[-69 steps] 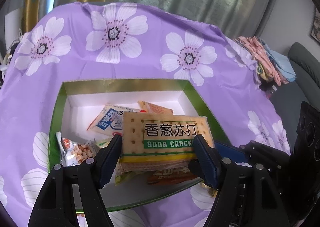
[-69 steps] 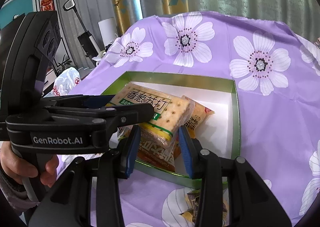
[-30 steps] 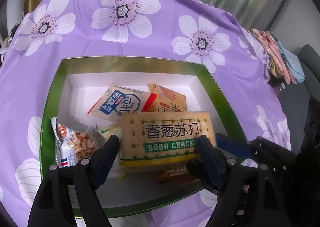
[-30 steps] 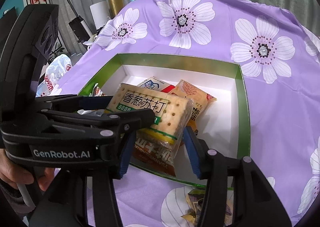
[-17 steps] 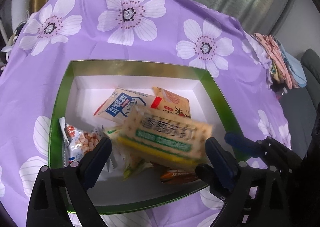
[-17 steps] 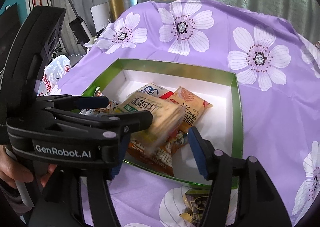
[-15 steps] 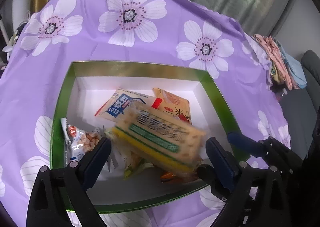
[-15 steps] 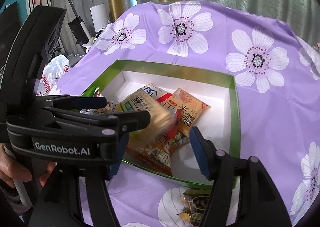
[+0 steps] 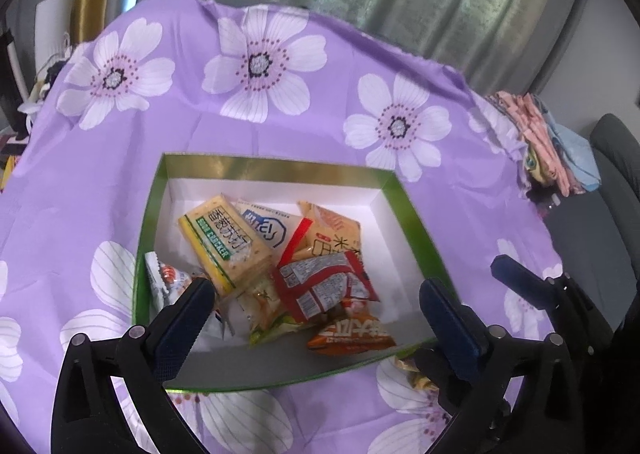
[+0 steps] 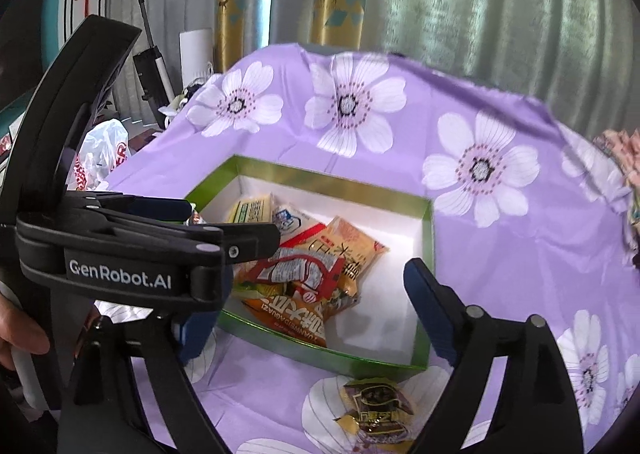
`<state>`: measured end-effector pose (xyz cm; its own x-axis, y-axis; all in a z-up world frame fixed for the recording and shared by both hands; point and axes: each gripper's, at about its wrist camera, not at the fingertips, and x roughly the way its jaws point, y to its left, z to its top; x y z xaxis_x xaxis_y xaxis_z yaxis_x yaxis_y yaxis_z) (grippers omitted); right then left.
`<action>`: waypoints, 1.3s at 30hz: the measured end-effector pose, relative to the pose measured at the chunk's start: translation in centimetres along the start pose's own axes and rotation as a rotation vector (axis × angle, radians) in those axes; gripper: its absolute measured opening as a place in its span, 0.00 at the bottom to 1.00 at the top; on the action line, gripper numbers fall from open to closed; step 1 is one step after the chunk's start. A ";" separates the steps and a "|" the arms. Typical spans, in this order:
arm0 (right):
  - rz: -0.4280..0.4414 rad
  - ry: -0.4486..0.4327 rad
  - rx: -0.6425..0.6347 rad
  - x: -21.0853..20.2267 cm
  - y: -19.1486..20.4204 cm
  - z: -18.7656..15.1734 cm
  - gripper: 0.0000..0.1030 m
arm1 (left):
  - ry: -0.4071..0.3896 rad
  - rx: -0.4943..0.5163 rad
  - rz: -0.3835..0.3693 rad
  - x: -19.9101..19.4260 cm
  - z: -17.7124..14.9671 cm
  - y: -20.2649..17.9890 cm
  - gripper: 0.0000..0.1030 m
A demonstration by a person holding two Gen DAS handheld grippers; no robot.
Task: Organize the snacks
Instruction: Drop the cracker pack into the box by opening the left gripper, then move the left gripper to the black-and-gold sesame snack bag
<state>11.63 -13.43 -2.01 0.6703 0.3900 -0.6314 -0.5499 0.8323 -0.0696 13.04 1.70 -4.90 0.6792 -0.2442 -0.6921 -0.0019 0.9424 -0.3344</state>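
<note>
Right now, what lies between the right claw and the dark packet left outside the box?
Only bare purple cloth. In the right wrist view the dark packet lies just outside the box, right below the open right claw.

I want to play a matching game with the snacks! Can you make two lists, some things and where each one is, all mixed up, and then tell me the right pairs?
Things:
1. soda cracker pack
2. dark and gold snack packet
3. orange packet
4. left gripper

Places or states:
A. on the purple cloth, outside the box
B. open, holding nothing
C. inside the green box, toward its left side
D. inside the box, by the near wall

Pairs: 1-C, 2-A, 3-D, 4-B
</note>
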 end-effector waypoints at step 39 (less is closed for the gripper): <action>0.071 -0.011 0.180 -10.4 -2.9 -7.2 1.00 | -0.019 0.005 -0.064 -8.6 -8.1 -3.1 0.99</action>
<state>2.69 -22.77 -0.80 0.6391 0.4539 -0.6209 -0.4989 0.8590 0.1145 1.27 -1.01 -3.10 0.6917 -0.2999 -0.6570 0.0456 0.9260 -0.3747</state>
